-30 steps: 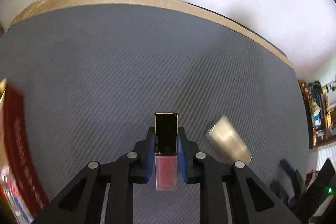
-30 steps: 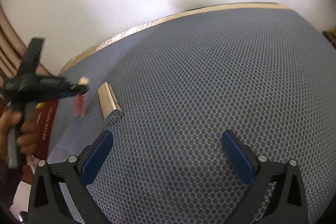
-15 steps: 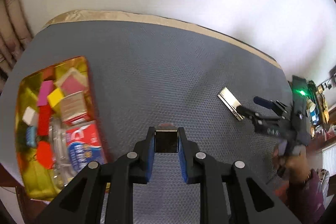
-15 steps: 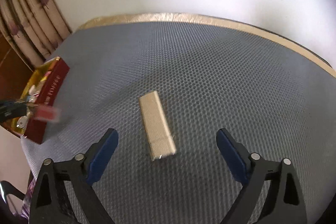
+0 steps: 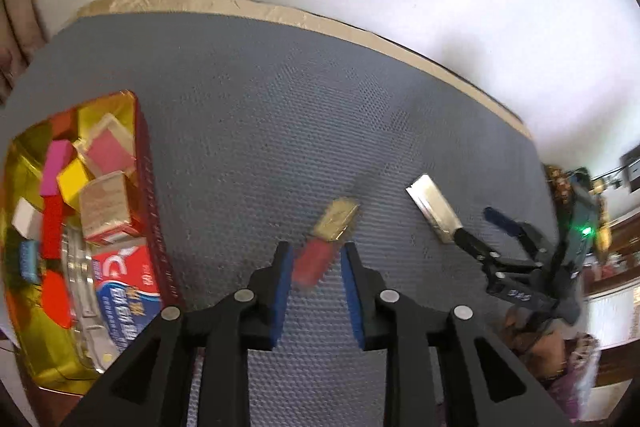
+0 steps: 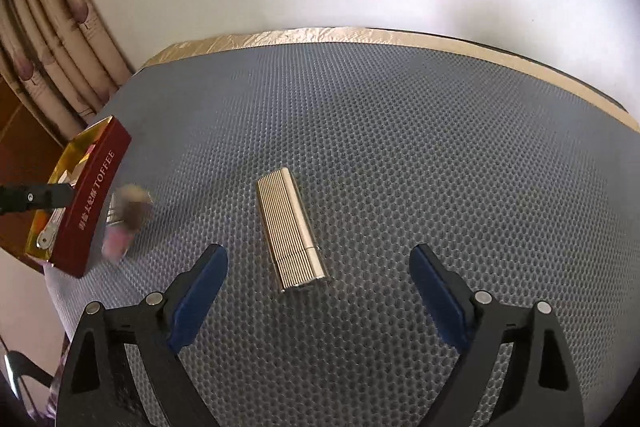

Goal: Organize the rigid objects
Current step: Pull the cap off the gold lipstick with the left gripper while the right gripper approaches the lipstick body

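My left gripper point(image 5: 314, 263) is open. A pink lip gloss tube with a gold cap point(image 5: 326, 241) is blurred just ahead of its jaws, free of the pads, over the grey mat point(image 5: 260, 115). It also shows in the right wrist view point(image 6: 126, 217), beside the red toffee box. A ribbed gold case point(image 6: 292, 229) lies flat on the mat in front of my open right gripper point(image 6: 318, 281). The case also shows in the left wrist view point(image 5: 434, 213), with the right gripper point(image 5: 476, 231) close to it.
A red and gold toffee box point(image 5: 154, 227) at the left holds several coloured blocks, a toothpaste box point(image 5: 128, 291) and small cartons. It shows at the left of the right wrist view point(image 6: 94, 195). The mat's tan far edge point(image 6: 360, 37) meets a white wall.
My left gripper was shut on the lip gloss tube and has opened; the tube has left the jaws and is blurred in motion. My right gripper has come closer to the gold case.
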